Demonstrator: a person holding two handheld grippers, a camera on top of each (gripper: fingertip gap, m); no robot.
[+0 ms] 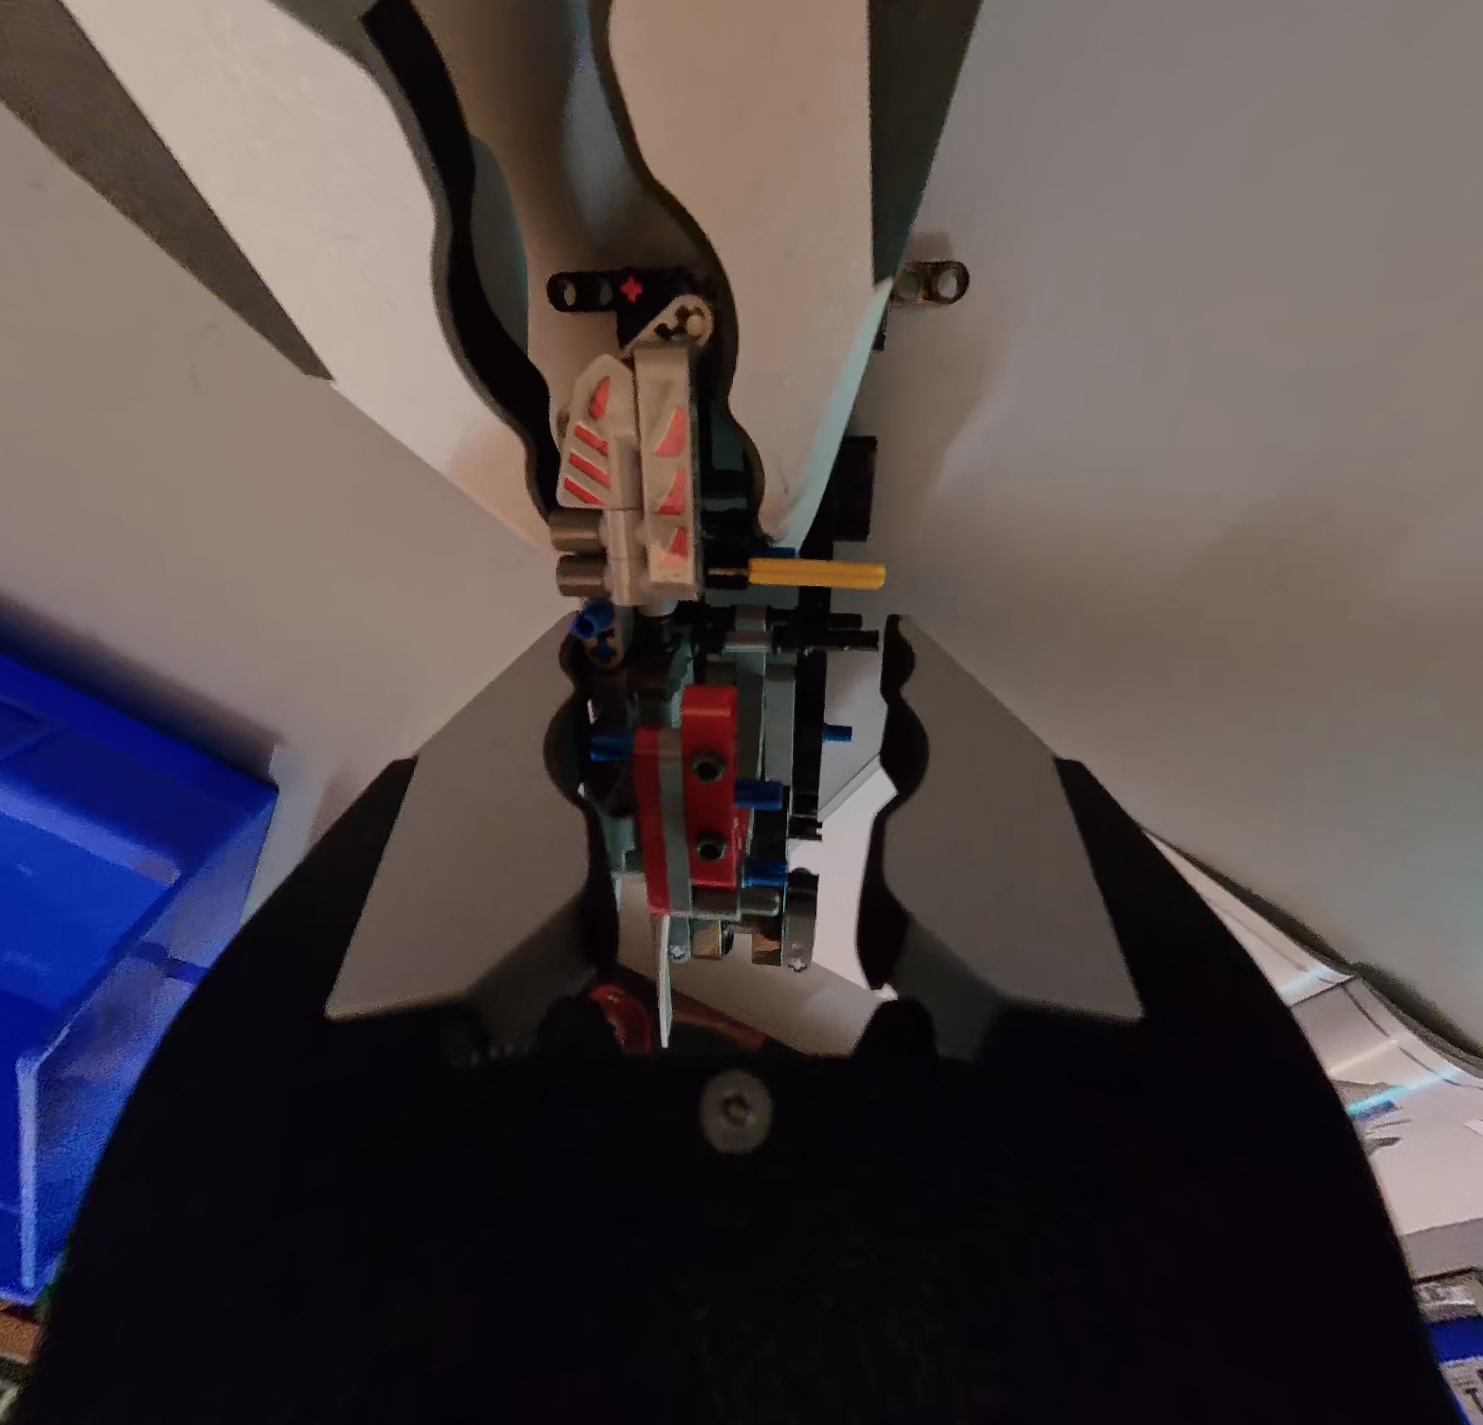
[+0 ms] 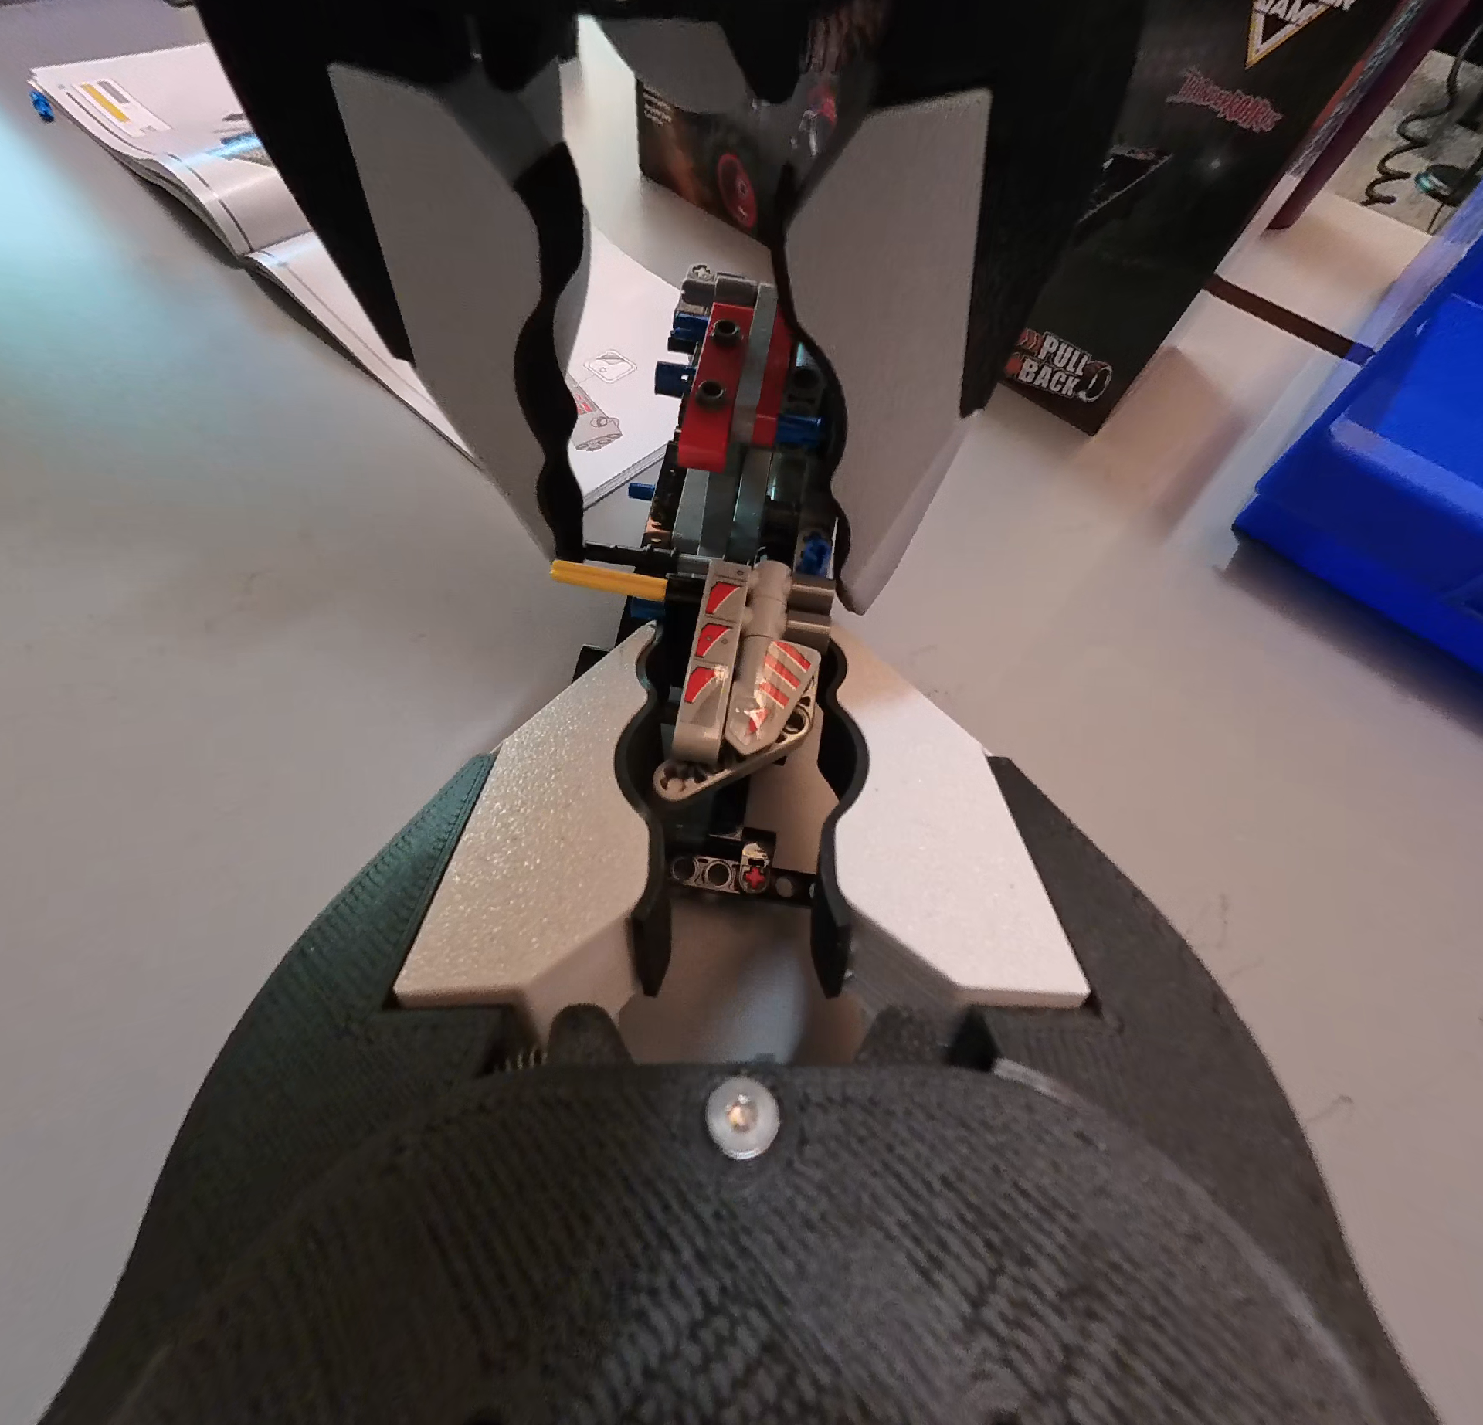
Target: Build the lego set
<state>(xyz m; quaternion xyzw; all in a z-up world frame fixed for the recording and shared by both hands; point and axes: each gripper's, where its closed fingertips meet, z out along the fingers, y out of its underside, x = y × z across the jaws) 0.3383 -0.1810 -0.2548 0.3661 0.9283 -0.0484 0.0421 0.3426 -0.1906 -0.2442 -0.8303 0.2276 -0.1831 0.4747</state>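
A partly built lego model of red, grey and black beams with blue pins hangs between my two grippers, which face each other. My left gripper is shut on the end with the red beam. My right gripper is shut on the other end, around the grey panels with red stripes. A yellow axle sticks out sideways at the model's middle. A black beam with a red cross axle lies between the right fingers. The model's underside is hidden.
The white table lies below. An open instruction booklet lies at the far left, the dark set box stands at the back right, and a blue bin is at the right. A small loose grey piece lies on the table. Both grippers' tips are close together, under 4 cm apart.
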